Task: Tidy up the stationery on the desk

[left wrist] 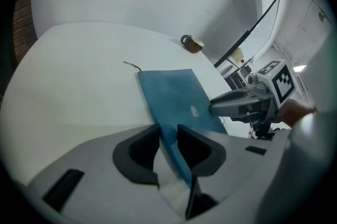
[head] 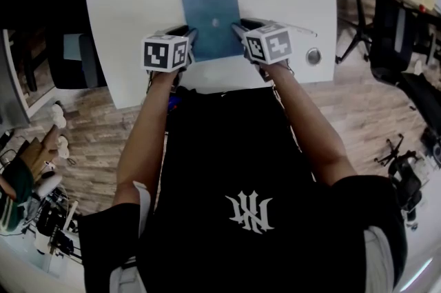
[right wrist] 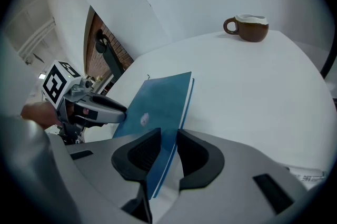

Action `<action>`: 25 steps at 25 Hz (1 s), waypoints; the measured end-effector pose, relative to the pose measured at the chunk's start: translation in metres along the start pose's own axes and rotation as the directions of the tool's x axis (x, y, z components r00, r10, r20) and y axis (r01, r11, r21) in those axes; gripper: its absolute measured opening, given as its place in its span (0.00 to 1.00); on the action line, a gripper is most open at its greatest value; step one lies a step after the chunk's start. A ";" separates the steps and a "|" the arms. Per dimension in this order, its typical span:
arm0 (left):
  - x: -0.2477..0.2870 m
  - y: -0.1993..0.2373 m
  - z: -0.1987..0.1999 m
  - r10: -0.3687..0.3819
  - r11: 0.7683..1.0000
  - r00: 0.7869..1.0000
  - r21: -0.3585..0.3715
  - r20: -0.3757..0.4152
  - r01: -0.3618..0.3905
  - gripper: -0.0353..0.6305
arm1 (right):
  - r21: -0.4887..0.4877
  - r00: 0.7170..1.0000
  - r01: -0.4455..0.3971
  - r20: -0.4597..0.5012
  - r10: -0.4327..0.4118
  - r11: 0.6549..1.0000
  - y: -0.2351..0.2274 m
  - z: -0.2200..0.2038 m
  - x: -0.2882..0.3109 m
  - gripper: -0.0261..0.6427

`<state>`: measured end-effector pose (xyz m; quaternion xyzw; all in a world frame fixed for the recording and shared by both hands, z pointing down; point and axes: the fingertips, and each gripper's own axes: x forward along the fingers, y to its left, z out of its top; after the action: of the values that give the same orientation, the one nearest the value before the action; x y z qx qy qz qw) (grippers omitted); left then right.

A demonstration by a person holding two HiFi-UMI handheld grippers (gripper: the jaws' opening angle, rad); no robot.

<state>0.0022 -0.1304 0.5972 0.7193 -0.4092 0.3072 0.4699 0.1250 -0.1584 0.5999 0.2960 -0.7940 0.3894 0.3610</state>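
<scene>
A blue notebook (head: 212, 19) is held over the near part of the white desk (head: 131, 2). My left gripper (head: 191, 38) is shut on its near left edge, and my right gripper (head: 238, 31) is shut on its near right edge. In the left gripper view the blue notebook (left wrist: 174, 99) runs out from between the jaws of the left gripper (left wrist: 168, 133), with the right gripper (left wrist: 213, 108) at its far side. From the right gripper (right wrist: 167, 139) the notebook (right wrist: 158, 104) tilts up, with the left gripper (right wrist: 124, 110) on its other edge.
A brown mug (right wrist: 249, 27) stands at the far side of the desk. A thin string (left wrist: 131, 65) pokes out past the notebook's far corner. A round silver fitting (head: 313, 56) sits at the desk's near right corner. Black office chairs (head: 386, 29) stand right of the desk.
</scene>
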 end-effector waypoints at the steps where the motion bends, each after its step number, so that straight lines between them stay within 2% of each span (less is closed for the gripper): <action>1: 0.000 0.000 0.000 0.003 1.000 1.000 0.002 0.000 -0.003 0.21 | -0.001 1.000 -0.002 -0.002 0.002 1.000 -0.001 0.000 0.000 0.22; 7: -0.001 0.003 0.001 0.008 1.000 1.000 0.021 -0.010 -0.008 0.22 | -0.017 0.997 -0.066 -0.026 0.066 0.998 -0.003 0.003 -0.001 0.22; 10: -0.010 0.008 0.006 0.026 0.999 1.000 0.035 -0.006 -0.025 0.22 | -0.032 0.996 -0.081 0.030 0.082 0.996 -0.006 0.019 -0.011 0.22; 13: -0.026 0.015 0.023 0.048 0.998 0.997 0.049 0.054 -0.051 0.20 | -0.077 0.982 -0.131 0.129 0.140 0.988 0.000 0.046 -0.027 0.22; 16: -0.050 0.018 0.051 0.063 0.994 0.985 0.078 0.160 -0.076 0.12 | -0.169 0.947 -0.178 0.237 0.215 0.969 0.010 0.078 -0.051 0.20; 18: -0.065 0.010 0.073 0.041 0.992 0.970 0.107 0.240 -0.068 0.09 | -0.246 0.918 -0.182 0.304 0.254 0.952 0.015 0.098 -0.072 0.16; 20: -0.080 -0.004 0.094 -0.009 0.986 0.945 0.159 0.326 -0.045 0.06 | -0.329 0.885 -0.174 0.362 0.294 0.928 0.023 0.117 -0.094 0.13; 25: -0.116 -0.057 0.133 -0.188 0.950 0.847 0.312 0.496 0.028 0.06 | -0.484 0.793 -0.165 0.453 0.408 0.859 0.045 0.144 -0.151 0.11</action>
<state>0.0042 -0.2057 0.4278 0.8590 -0.4291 0.1312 0.2466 0.1276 -0.2262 0.3975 0.1817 -0.9636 0.1607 0.1121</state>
